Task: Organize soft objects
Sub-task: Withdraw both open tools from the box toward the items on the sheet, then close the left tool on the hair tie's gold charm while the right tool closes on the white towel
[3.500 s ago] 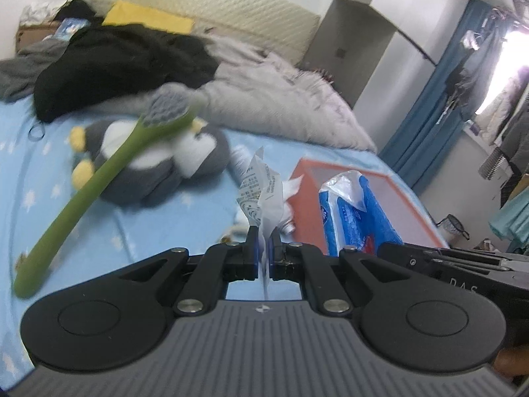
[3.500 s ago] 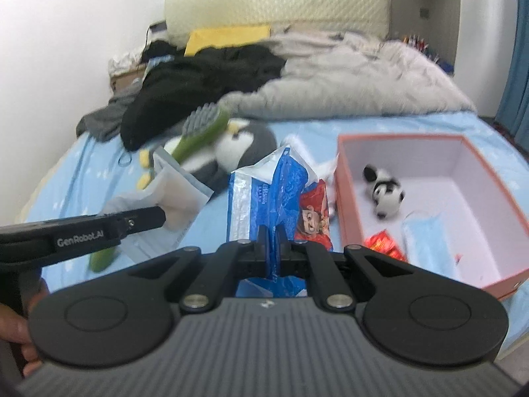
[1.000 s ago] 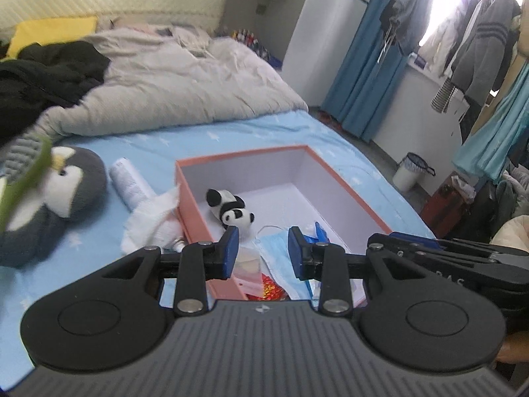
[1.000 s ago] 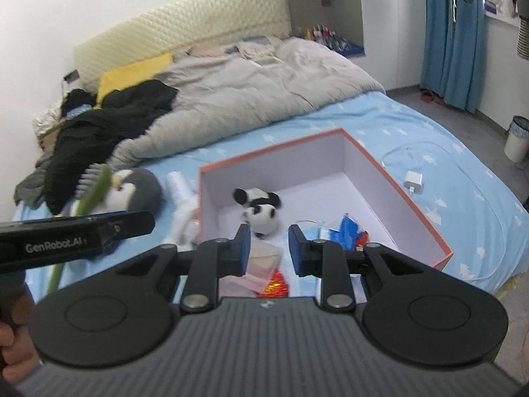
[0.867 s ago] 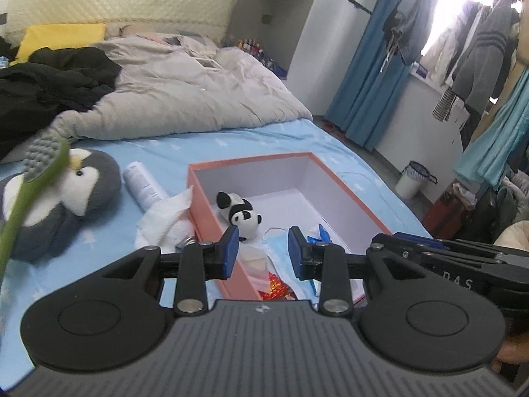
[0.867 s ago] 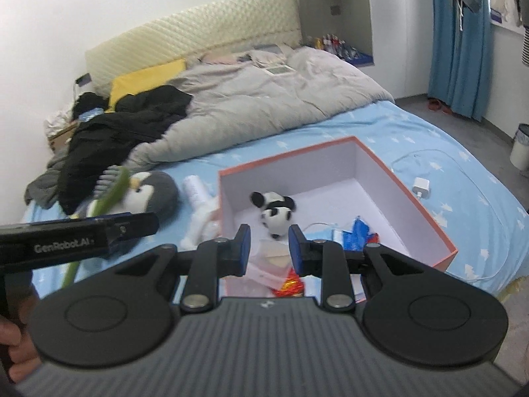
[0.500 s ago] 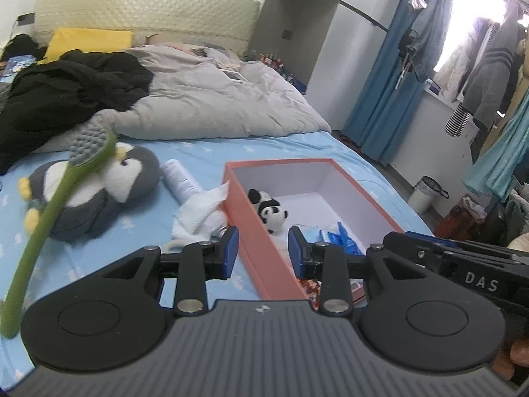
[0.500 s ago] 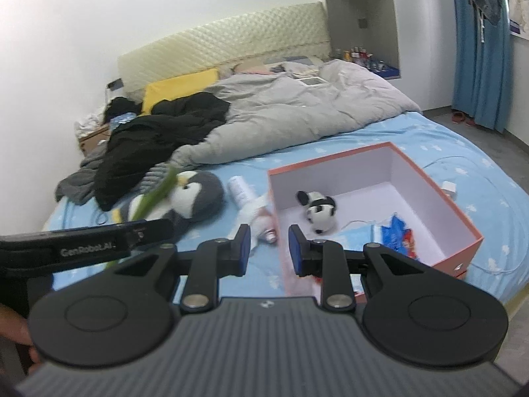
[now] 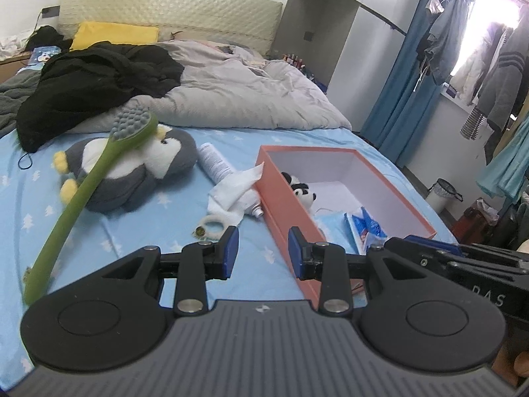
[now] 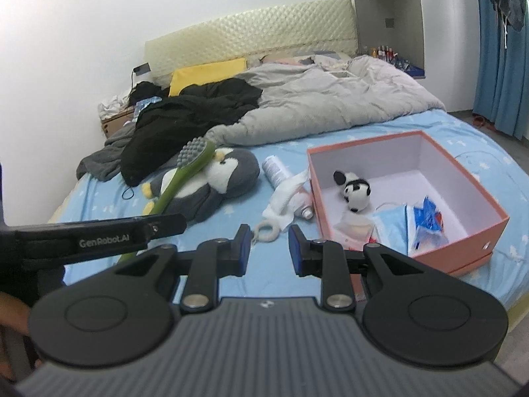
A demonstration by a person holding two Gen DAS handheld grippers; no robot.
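Observation:
An open orange box (image 9: 281, 195) (image 10: 463, 178) sits on the blue bed. Inside lie a small panda plush (image 9: 302, 192) (image 10: 355, 190), a blue tissue pack (image 9: 367, 223) (image 10: 426, 223), a blue face mask (image 10: 390, 221) and a clear packet (image 10: 353, 226). A grey penguin plush (image 9: 132, 168) (image 10: 215, 178) lies left of the box with a green long-handled brush (image 9: 92, 178) (image 10: 183, 172) across it. My left gripper (image 9: 259, 253) and right gripper (image 10: 266, 248) are both open and empty, held above the bed's near edge, left of the box.
White crumpled tissue (image 9: 233, 192) (image 10: 284, 200), a white tube (image 9: 215, 162) (image 10: 276, 168) and a white ring (image 9: 213, 223) (image 10: 264, 231) lie between penguin and box. A grey duvet (image 9: 238, 99), black clothes (image 9: 99, 79) and a yellow pillow (image 9: 114, 31) fill the bed's far half.
Both grippers let go of the packets into the box, opened, then pulled back and swung left. The view now takes in the penguin and brush.

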